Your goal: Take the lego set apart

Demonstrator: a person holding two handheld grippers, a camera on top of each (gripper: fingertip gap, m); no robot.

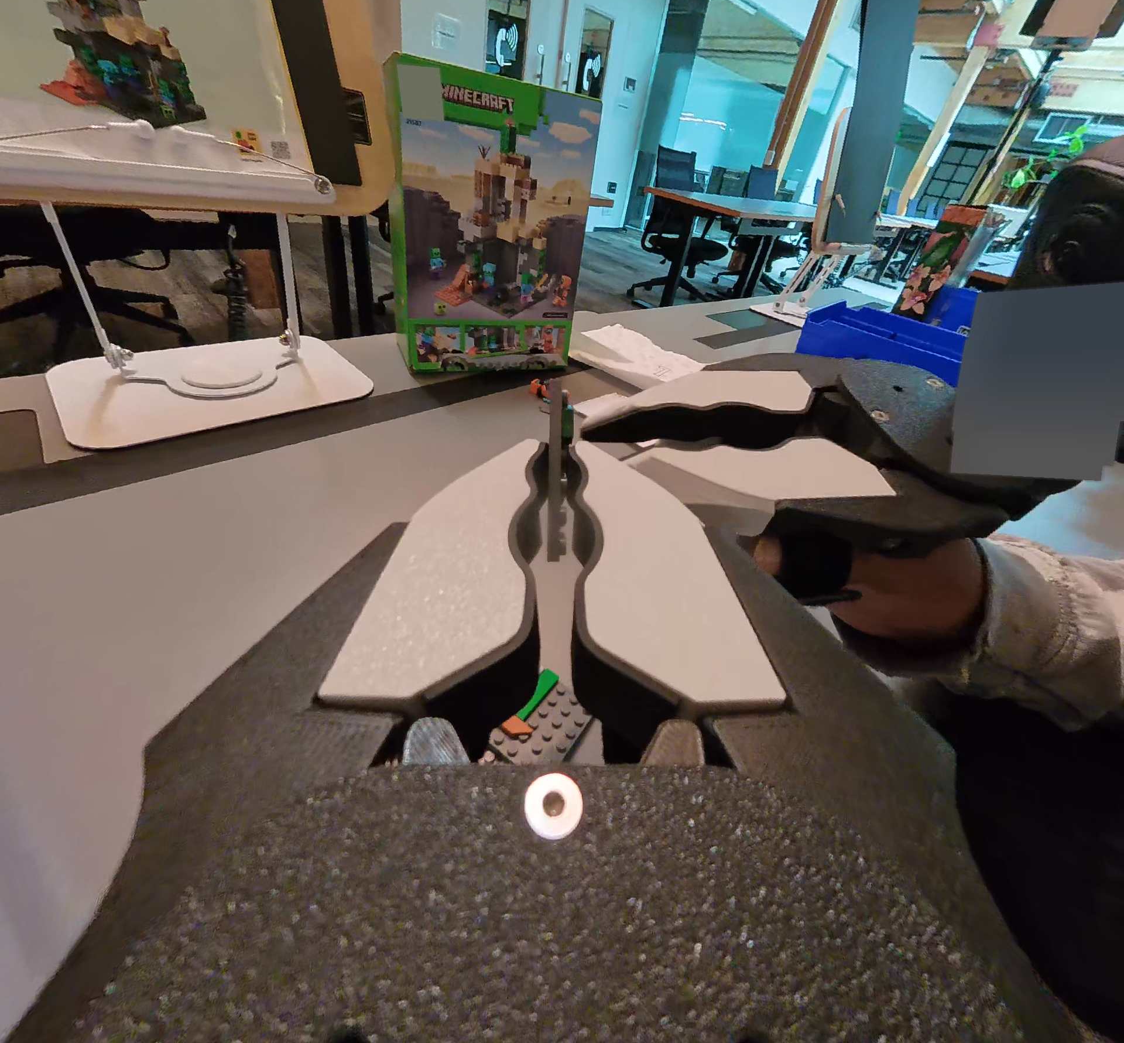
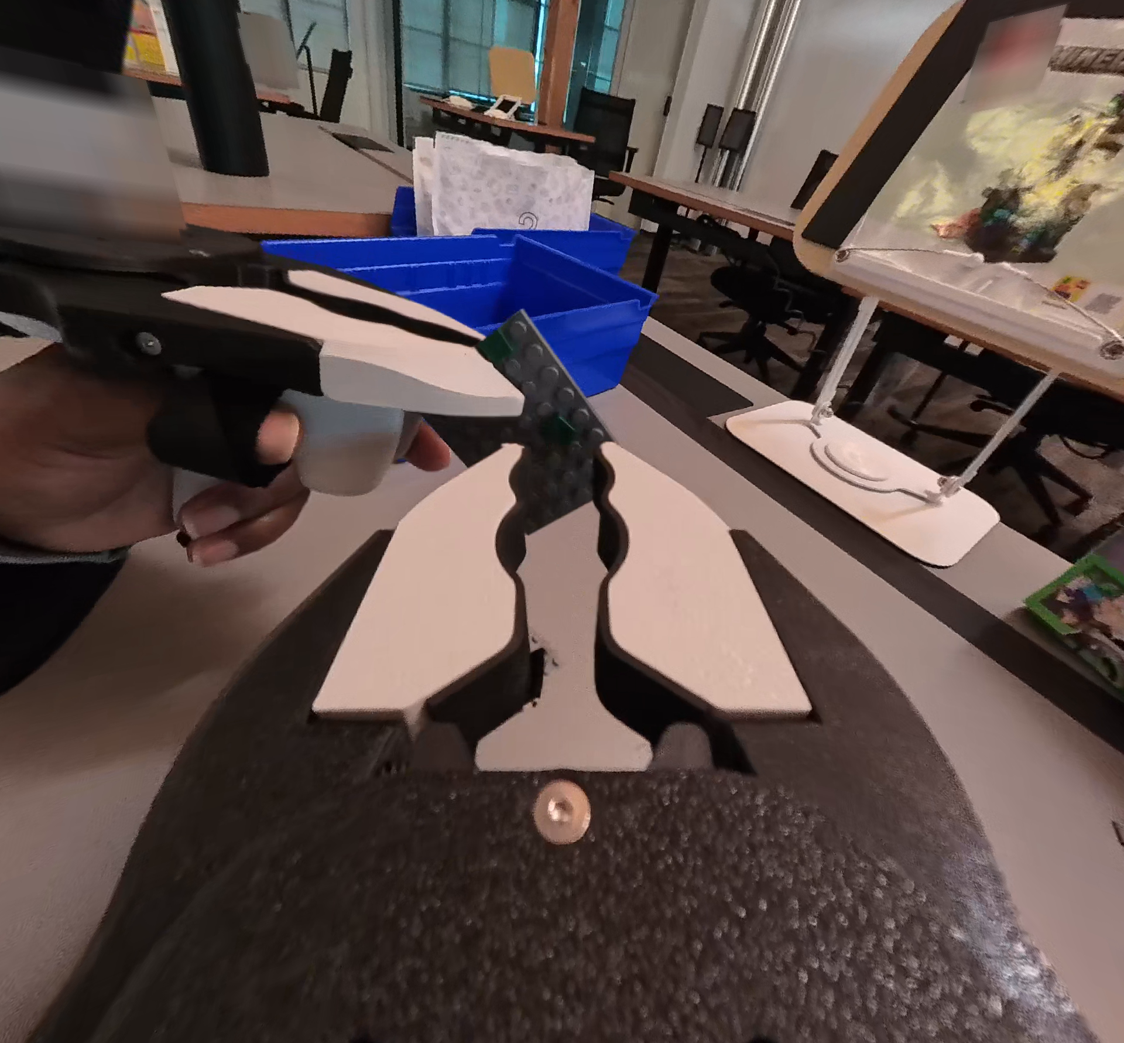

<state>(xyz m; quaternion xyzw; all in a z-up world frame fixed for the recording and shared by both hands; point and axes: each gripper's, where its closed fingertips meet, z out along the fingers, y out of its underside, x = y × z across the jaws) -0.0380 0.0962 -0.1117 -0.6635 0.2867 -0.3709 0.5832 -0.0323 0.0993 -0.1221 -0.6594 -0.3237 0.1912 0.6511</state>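
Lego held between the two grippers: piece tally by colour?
Dark grey studded lego plate: 1
Small dark green lego pieces stuck on it: 2
Total: 3

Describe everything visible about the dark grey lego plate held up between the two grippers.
The dark grey lego plate is a thin, flat, studded rectangle that looks like plastic. It is held in the air, tilted diagonally. Two small green pieces sit on its studded face. The left gripper clamps its upper end. Its lower end lies between the open fingers of the right gripper; contact there cannot be told.
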